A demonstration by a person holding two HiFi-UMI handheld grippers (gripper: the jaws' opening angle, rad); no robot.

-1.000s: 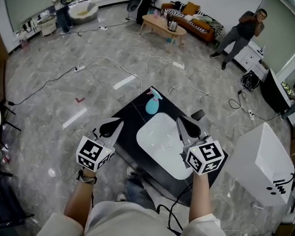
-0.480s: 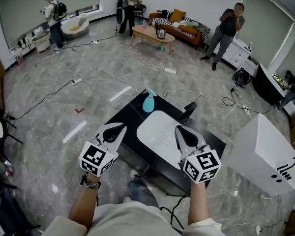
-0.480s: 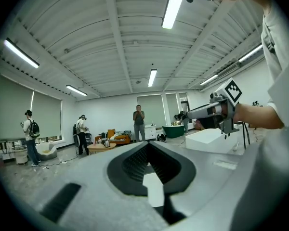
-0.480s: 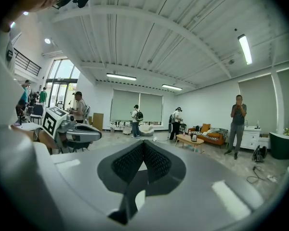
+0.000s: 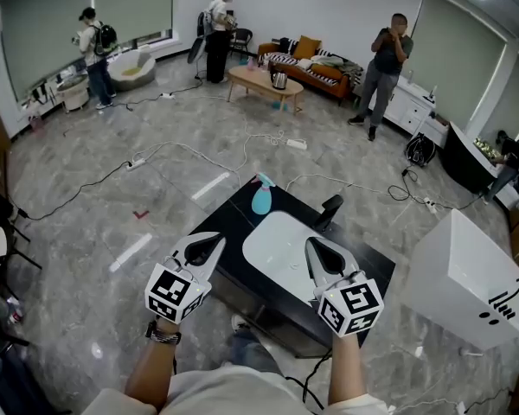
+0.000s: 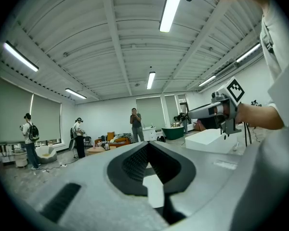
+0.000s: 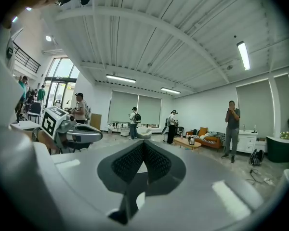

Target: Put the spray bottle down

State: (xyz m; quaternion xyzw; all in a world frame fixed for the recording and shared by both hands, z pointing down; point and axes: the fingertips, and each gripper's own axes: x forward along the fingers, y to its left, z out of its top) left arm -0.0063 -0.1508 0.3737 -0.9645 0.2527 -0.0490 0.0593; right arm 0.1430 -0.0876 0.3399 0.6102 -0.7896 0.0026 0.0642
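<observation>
Spray bottle (image 5: 261, 199), blue, upright at far corner of black surface (image 5: 232, 221); left gripper (image 5: 206, 247) and right gripper (image 5: 318, 249) at its near side, fingers closed, empty.

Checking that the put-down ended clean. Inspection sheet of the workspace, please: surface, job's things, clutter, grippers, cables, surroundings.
Surface: black low table with a white basin set in it.
Job's things: blue spray bottle stands upright on the table's far corner, beside the basin, apart from both grippers.
Clutter: black fitting at the basin's far edge; nothing else seen on the table.
Grippers: left gripper and right gripper both shut, nothing between the jaws, held at the table's near side.
Cables: white cable and power strip on the floor beyond the table; black cable at left.
Surroundings: white box at right; people standing near a coffee table and sofa.
</observation>
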